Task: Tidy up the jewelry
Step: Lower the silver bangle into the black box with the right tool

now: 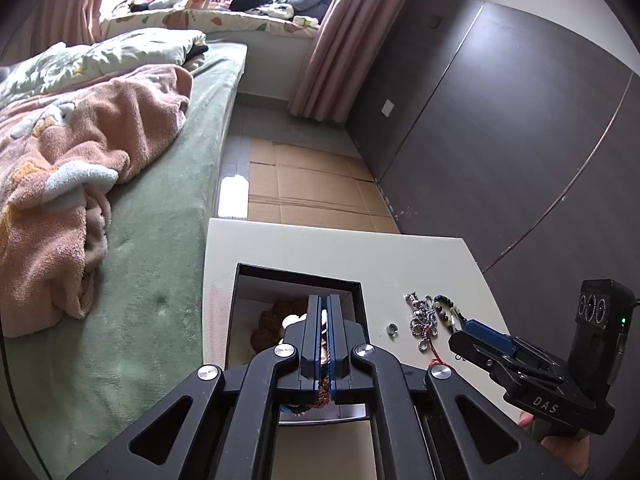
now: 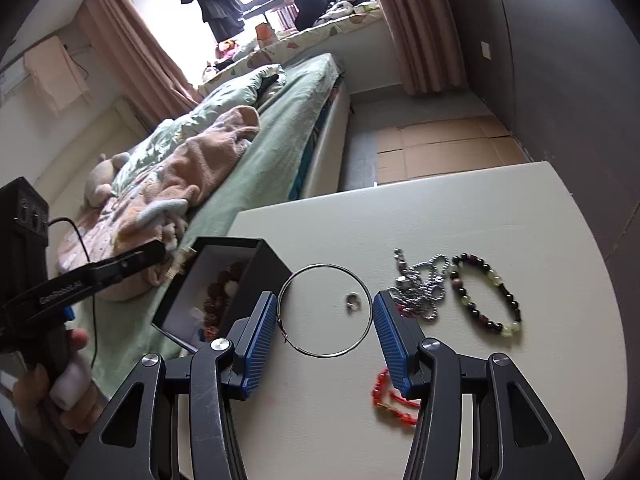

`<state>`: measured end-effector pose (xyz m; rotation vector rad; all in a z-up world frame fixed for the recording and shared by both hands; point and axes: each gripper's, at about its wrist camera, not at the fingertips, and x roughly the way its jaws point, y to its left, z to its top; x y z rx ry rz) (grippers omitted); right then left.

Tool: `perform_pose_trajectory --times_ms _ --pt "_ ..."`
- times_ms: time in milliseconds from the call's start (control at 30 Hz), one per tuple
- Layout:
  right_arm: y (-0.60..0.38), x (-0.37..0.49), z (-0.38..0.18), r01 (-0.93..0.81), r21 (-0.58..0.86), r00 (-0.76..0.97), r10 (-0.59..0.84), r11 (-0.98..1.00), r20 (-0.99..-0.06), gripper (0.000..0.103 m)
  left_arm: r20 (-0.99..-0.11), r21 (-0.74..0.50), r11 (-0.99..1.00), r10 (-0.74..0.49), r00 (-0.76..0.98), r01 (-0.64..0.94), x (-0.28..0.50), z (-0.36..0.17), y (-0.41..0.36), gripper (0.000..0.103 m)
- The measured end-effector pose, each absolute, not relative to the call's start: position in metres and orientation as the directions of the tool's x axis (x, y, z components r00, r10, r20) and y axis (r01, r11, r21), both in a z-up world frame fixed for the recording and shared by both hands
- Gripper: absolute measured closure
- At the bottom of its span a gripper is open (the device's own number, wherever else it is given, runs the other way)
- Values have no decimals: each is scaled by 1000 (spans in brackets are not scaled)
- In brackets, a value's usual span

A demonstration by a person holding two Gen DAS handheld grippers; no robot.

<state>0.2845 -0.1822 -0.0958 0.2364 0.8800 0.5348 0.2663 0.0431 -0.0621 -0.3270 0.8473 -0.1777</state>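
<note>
A black jewelry box (image 1: 298, 280) (image 2: 224, 280) with a white inside stands on the white table (image 2: 480, 208); brown beads (image 2: 226, 280) lie in it. My left gripper (image 1: 325, 308) is shut on a brown bead string (image 1: 325, 388), held above the box. My right gripper (image 2: 325, 312) is open, low over the table, its fingers on either side of a thin wire hoop (image 2: 362, 280) and a small silver ring (image 2: 353, 303). To its right lie a silver chain (image 2: 420, 288), a dark and green bead bracelet (image 2: 488, 294) and a red bead string (image 2: 394, 396).
A bed (image 1: 168, 208) with a green sheet and pink blanket runs along the table's left side. Cardboard (image 1: 312, 188) covers the floor beyond the table. A dark wardrobe (image 1: 520, 128) stands on the right.
</note>
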Motion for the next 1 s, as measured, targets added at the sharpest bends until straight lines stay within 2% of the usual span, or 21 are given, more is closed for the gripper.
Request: perform_pose_trajectory --times_ms 67,133,200,300,467,500,600,633,667,700,767,933,1000 --pt "-168 285 -93 -373 423 507 563 826 -652 53 -708 -352 936 -261 656 -6 265 -63 50 75" --pt "-154 285 -90 -406 426 498 586 809 -639 53 -694 -332 943 -215 688 -40 258 -59 57 27" --pt "-139 286 -88 -445 427 482 612 787 -626 53 -653 -310 948 -162 740 -67 245 -53 64 17" --pt "-120 292 -88 -480 476 431 670 737 -605 53 -645 -261 961 -101 757 -94 236 -47 72 16" --pt "-95 293 -87 -523 471 404 693 711 -597 52 -661 -266 955 -80 746 -134 227 -44 94 16" --pt "-90 294 -86 -530 474 400 700 704 -592 52 -661 -262 955 -71 747 -141 225 -43 98 14" --pt "-83 294 -83 -546 510 369 737 665 -566 51 -658 -273 950 -69 750 -152 219 -42 106 0" --pt "-83 294 -82 -541 516 365 738 665 -568 49 -659 -273 950 -70 749 -151 218 -41 108 0" --pt "-85 294 -82 -532 512 370 730 674 -575 40 -665 -266 952 -68 744 -151 218 -41 107 0" --pt "-87 293 -81 -522 505 384 718 687 -580 23 -669 -257 955 -66 740 -147 218 -40 105 0" --pt "-98 293 -78 -499 496 420 699 711 -579 8 -671 -248 960 -75 738 -128 218 -39 99 0" --pt "-139 291 -70 -424 541 478 687 726 -547 6 -666 -258 961 -103 739 -98 221 -38 83 0" --pt "-158 289 -67 -402 558 500 685 726 -530 0 -663 -267 960 -122 739 -82 224 -38 74 0"
